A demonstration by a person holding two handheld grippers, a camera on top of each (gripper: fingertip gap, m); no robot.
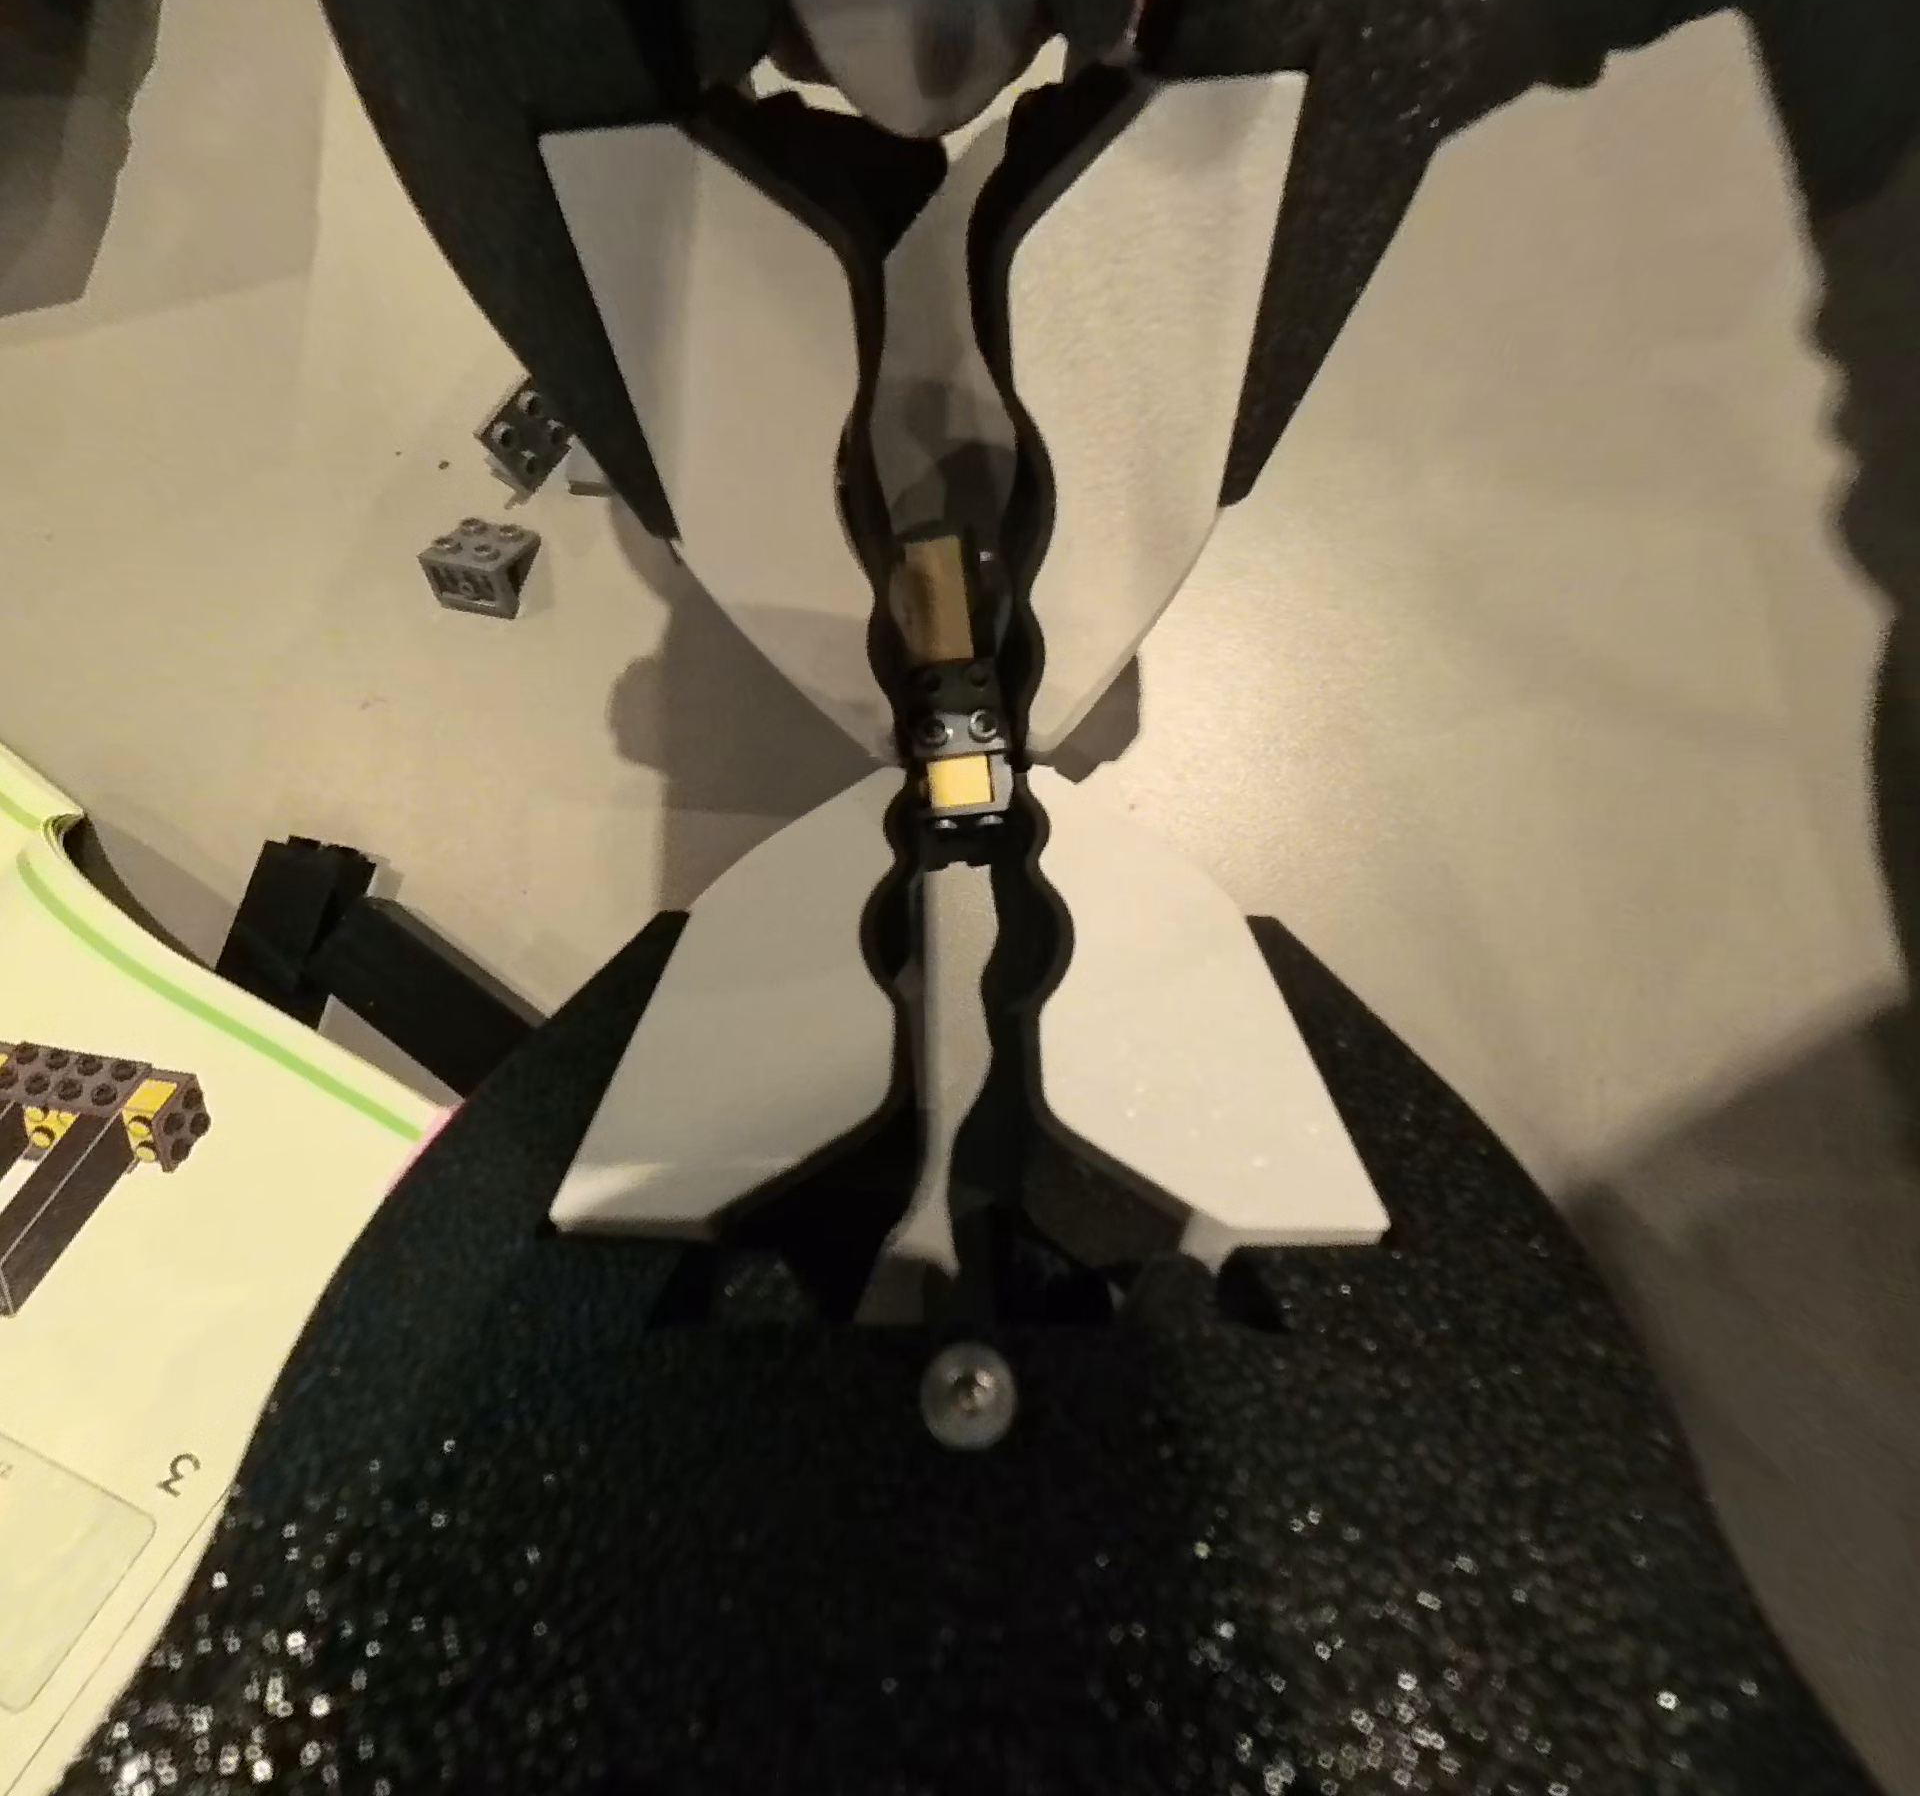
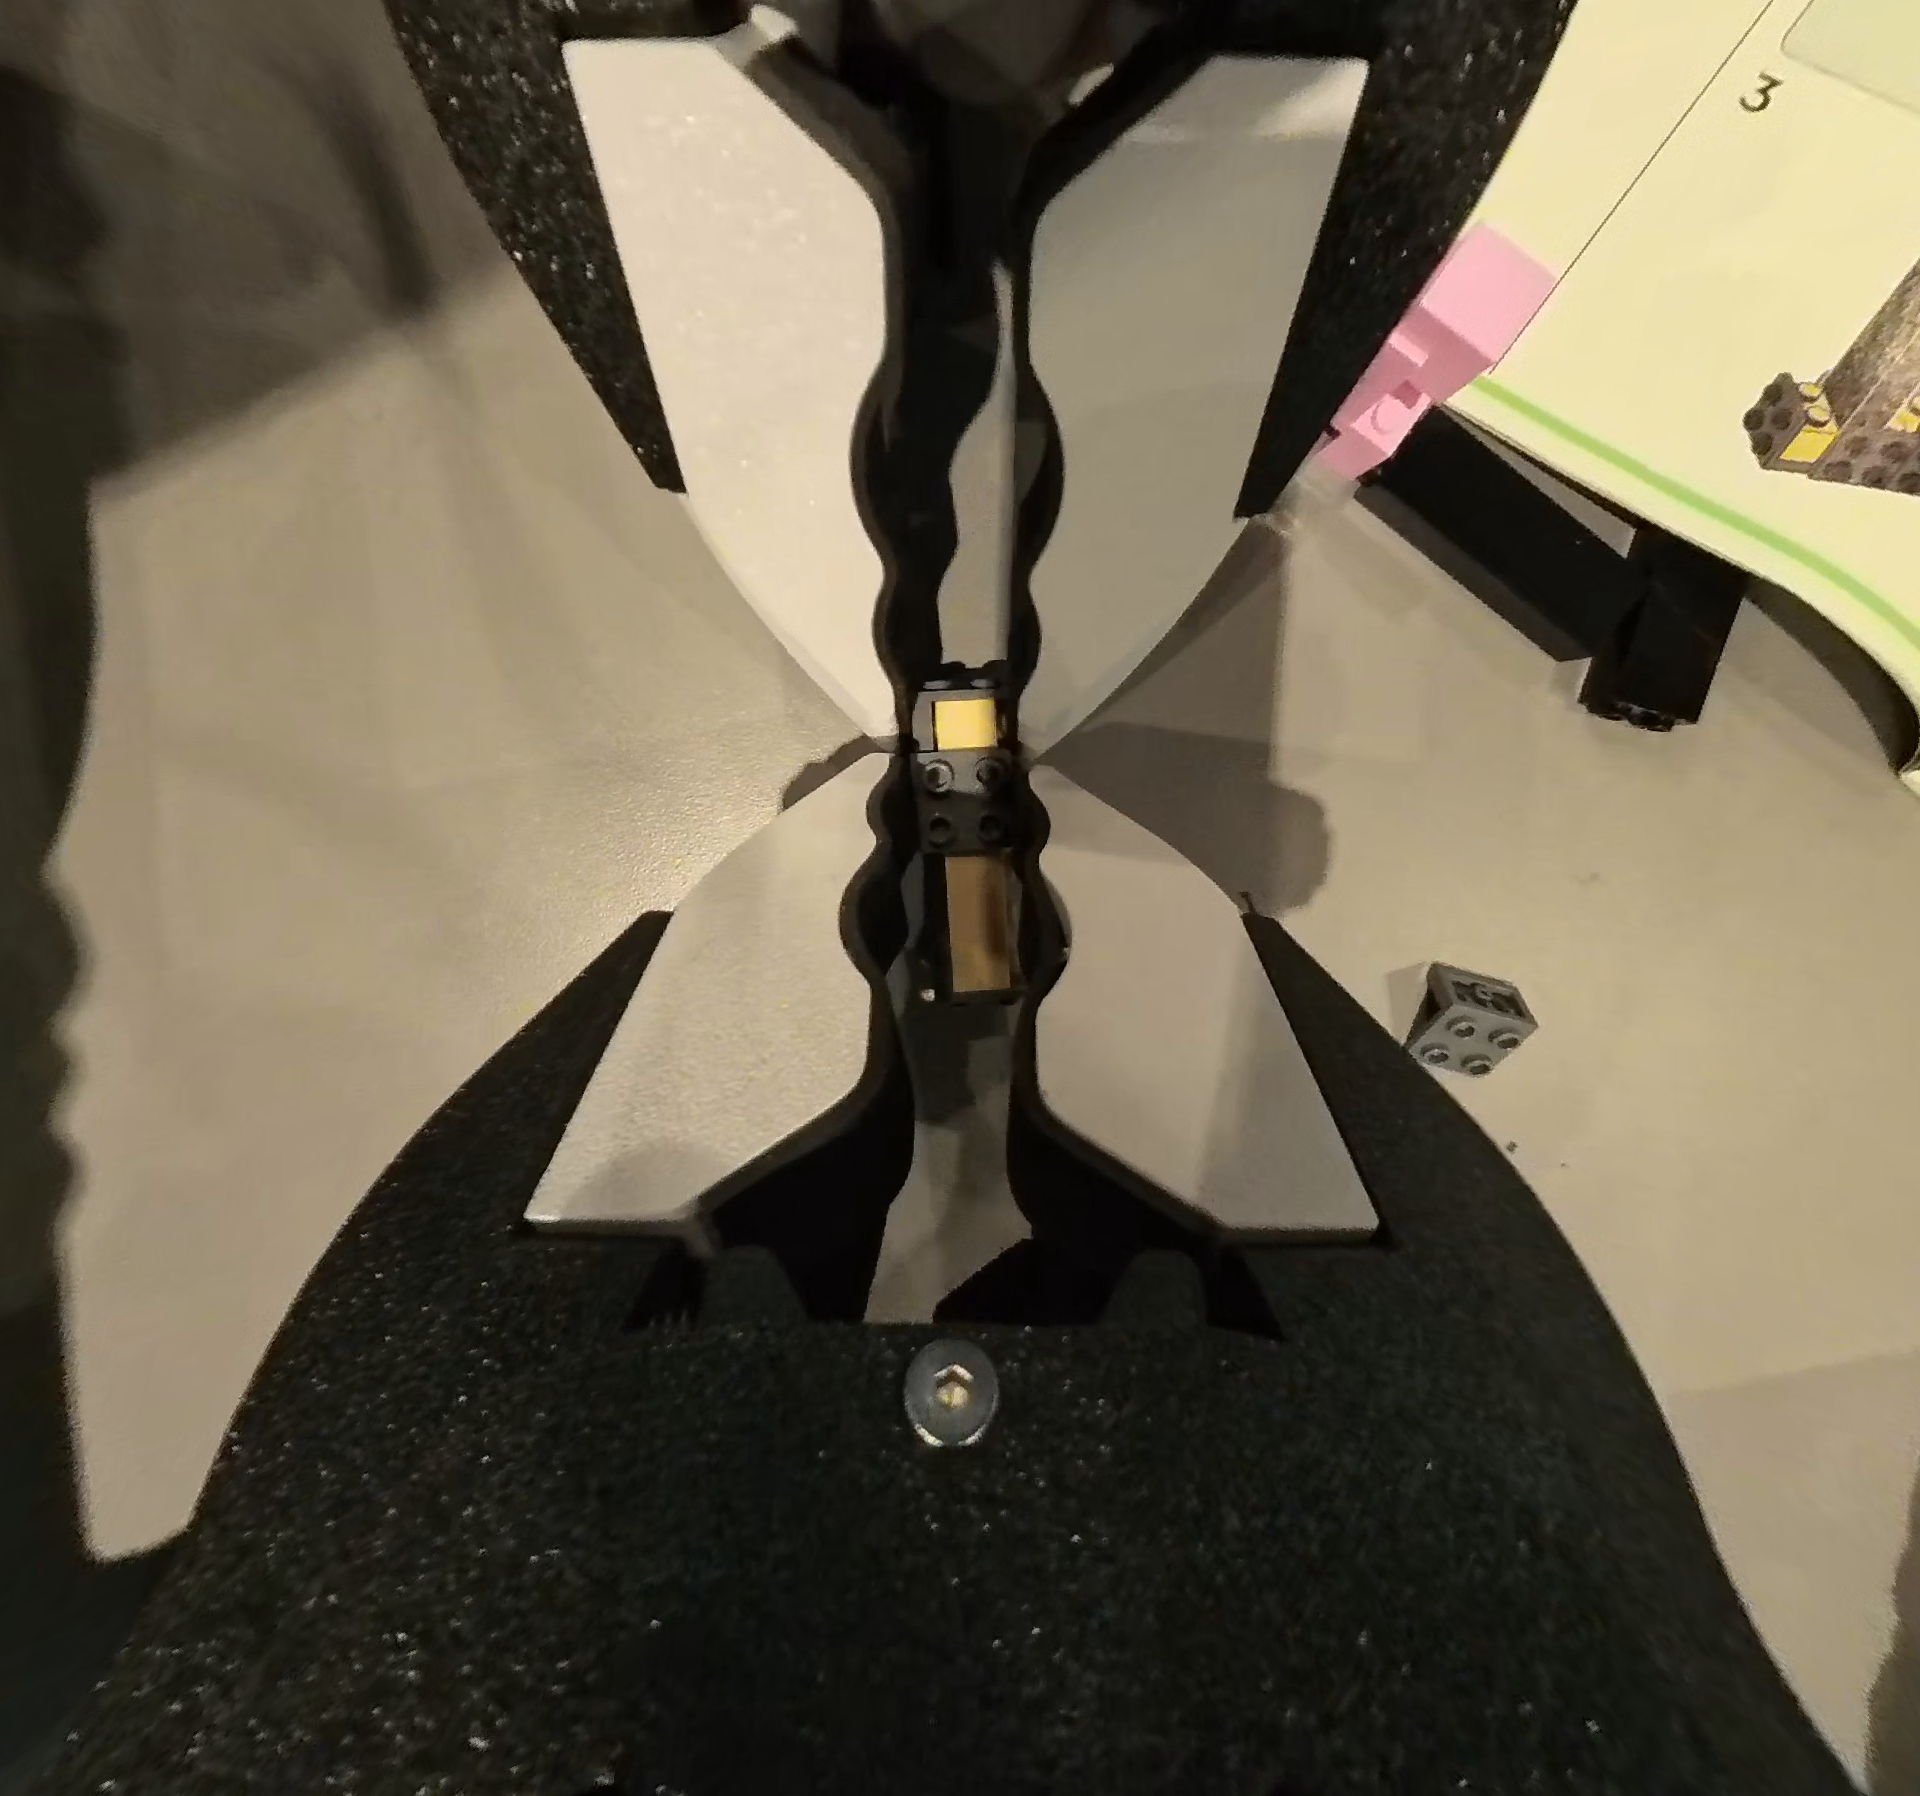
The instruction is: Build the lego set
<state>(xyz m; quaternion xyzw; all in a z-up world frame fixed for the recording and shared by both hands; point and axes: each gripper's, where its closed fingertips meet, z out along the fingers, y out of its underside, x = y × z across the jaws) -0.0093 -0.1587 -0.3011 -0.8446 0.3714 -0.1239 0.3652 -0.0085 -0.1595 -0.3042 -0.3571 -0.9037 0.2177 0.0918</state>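
Above a pale table, left gripper and right gripper, tip-to-tip, each clench yellow-and-black lego pieces, apparently mid-join; next needs squarely aligned pressing.

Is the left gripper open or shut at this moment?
Shut. The left gripper has its jaws closed on the black and yellow lego piece, tip to tip with the right gripper.

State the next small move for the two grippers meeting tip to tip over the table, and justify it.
Probably press the two together. The left gripper pinches a small black piece with a yellow tile; the right gripper pinches a black studded piece with a gold block. They already abut, apparently aligned.
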